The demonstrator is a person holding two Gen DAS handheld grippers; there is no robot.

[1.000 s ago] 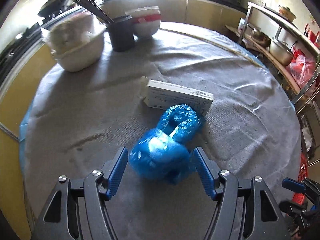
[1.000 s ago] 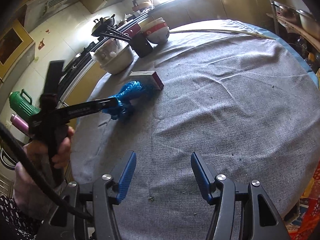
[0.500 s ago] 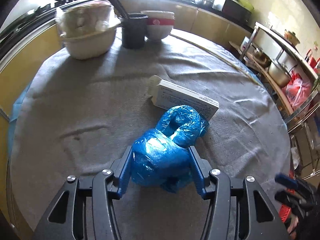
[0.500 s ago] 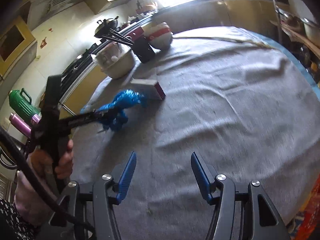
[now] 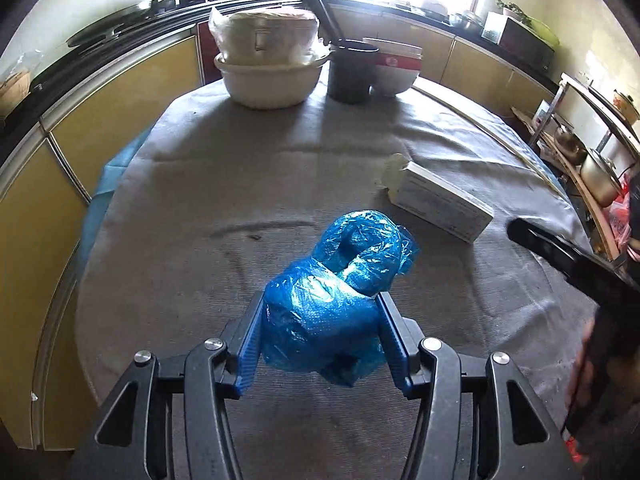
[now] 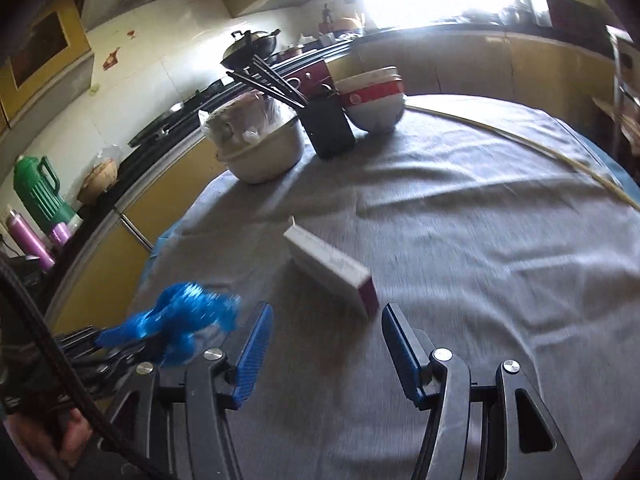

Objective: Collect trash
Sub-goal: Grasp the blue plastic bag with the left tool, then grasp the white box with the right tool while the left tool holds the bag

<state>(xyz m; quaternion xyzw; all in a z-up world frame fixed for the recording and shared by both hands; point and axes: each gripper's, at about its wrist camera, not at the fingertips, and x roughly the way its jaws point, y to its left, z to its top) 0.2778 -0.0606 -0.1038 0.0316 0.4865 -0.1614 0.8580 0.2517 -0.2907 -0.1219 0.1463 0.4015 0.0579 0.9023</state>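
Left gripper (image 5: pixel 320 332) is clamped on the blue bag (image 5: pixel 340 280); both blue pads press into its near lump, and the crumpled knotted end sticks out past the fingertips toward the far right. The bag looks lifted just off the grey cloth (image 5: pixel 240 184), but contact underneath can't be confirmed. In the right wrist view the same bag (image 6: pixel 184 316) shows at lower left, blurred, held in the left gripper's dark fingers, over the near-left edge of the table.

Right gripper (image 6: pixel 326 344) has its jaws apart with nothing between them, only bare cloth (image 6: pixel 480 240). It hangs over the near part of the table. Frame is motion-blurred.

White box (image 5: pixel 440 204) lies flat on the cloth, right of and beyond the bag, clearly apart from it. In the right wrist view the box (image 6: pixel 328 264) sits just beyond the right gripper's fingertips, dark red end face toward the camera, not touched.

Far side of the table: white basin (image 5: pixel 268 80) with a plastic-covered bowl stacked in it, then the black holder (image 5: pixel 350 70) with chopsticks just right of it, then stacked red-and-white bowls (image 5: pixel 394 66) touching or nearly touching the holder.

Right edge of the left wrist view: the right gripper's dark body, blurred. A hand (image 6: pixel 72 436) shows at lower left in the right wrist view, gripping the left tool's handle.
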